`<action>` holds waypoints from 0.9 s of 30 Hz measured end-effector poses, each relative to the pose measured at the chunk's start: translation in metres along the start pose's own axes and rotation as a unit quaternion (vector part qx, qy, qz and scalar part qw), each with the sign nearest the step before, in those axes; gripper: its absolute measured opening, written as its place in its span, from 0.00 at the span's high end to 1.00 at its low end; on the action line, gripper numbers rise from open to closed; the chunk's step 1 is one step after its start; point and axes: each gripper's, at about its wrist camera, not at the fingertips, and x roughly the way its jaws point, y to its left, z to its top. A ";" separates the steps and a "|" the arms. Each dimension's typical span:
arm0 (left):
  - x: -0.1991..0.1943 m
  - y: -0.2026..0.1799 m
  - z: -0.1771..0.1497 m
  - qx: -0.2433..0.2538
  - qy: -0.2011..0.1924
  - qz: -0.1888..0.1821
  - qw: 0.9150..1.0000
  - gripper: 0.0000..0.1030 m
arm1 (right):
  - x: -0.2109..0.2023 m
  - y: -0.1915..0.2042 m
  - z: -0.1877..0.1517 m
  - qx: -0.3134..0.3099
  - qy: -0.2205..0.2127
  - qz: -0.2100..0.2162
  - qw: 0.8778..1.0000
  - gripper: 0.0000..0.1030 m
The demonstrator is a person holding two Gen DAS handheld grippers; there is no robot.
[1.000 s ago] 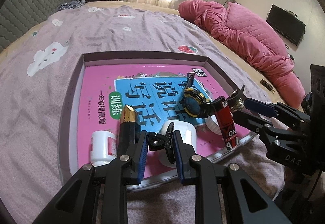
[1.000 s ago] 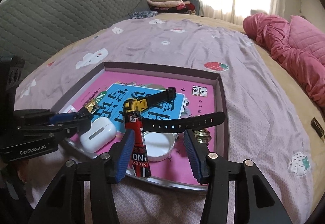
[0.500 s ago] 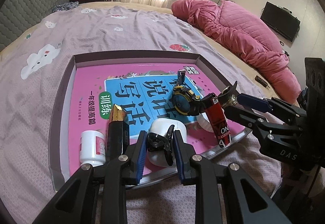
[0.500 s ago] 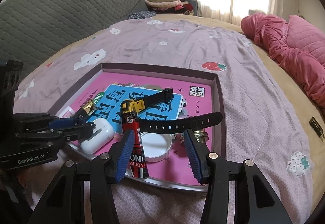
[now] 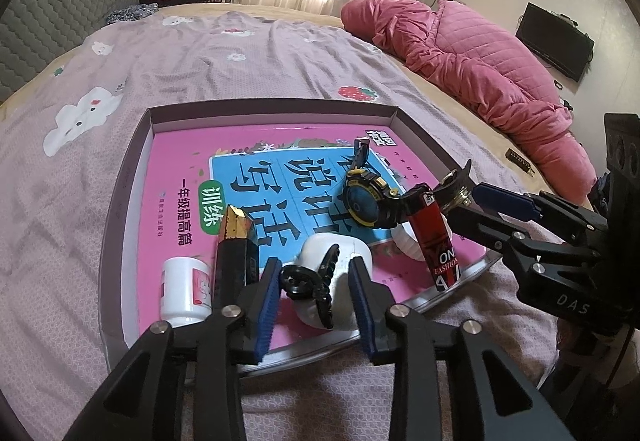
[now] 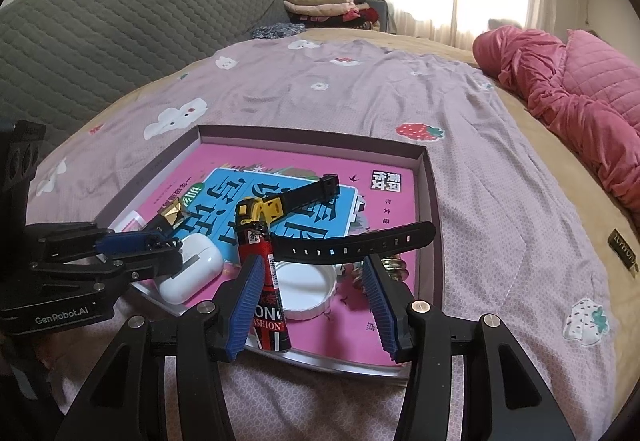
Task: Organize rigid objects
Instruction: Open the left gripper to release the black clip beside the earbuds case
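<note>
A shallow tray lies on the lilac bedsheet with a pink workbook flat on its floor and the small items gathered on top. The left gripper sits low at the tray's near edge, its blue pads spread to either side of a black hair clip; neither pad appears to press the clip, so the jaws read as released. The clip rests against a white earbud case, with a black-and-gold lipstick and a white jar just to its left. The right gripper is likewise spread wide and holds nothing: the red lighter lies against its left pad, a white lid sits between the pads, and the wristwatch trails its strap across above. Some gold rings lie near the right pad. Judgement: the step in hand is the left gripper's grasp of the hair clip. The next move calls for closing squarely on the clip's body without pinching the earbud case behind it. The clip's curved, toothed shape may twist or slip under the pads.
</note>
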 end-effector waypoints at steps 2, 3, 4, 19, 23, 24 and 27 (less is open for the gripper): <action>0.000 0.000 0.000 0.001 0.000 0.002 1.000 0.62 | 0.000 0.000 0.000 0.000 0.000 0.000 1.000 0.48; 0.000 0.000 0.000 0.002 -0.001 0.004 1.000 0.62 | 0.000 0.000 0.000 0.000 0.000 0.000 1.000 0.48; 0.000 0.001 0.000 0.002 -0.001 0.004 1.000 0.62 | -0.001 0.000 0.000 -0.001 -0.001 -0.001 1.000 0.48; 0.001 0.004 0.001 0.002 -0.002 0.015 1.000 0.47 | -0.001 -0.001 0.000 0.002 0.001 -0.001 1.000 0.48; 0.000 0.006 0.001 -0.001 -0.003 0.018 1.000 0.47 | 0.000 -0.001 0.000 0.002 0.002 0.000 1.000 0.48; 0.000 0.006 0.001 -0.002 -0.003 0.019 1.000 0.47 | 0.000 -0.001 0.000 0.002 0.002 0.000 1.000 0.48; -0.001 0.007 0.001 -0.005 -0.003 0.022 1.000 0.47 | 0.000 -0.001 0.000 0.002 0.001 0.000 1.000 0.48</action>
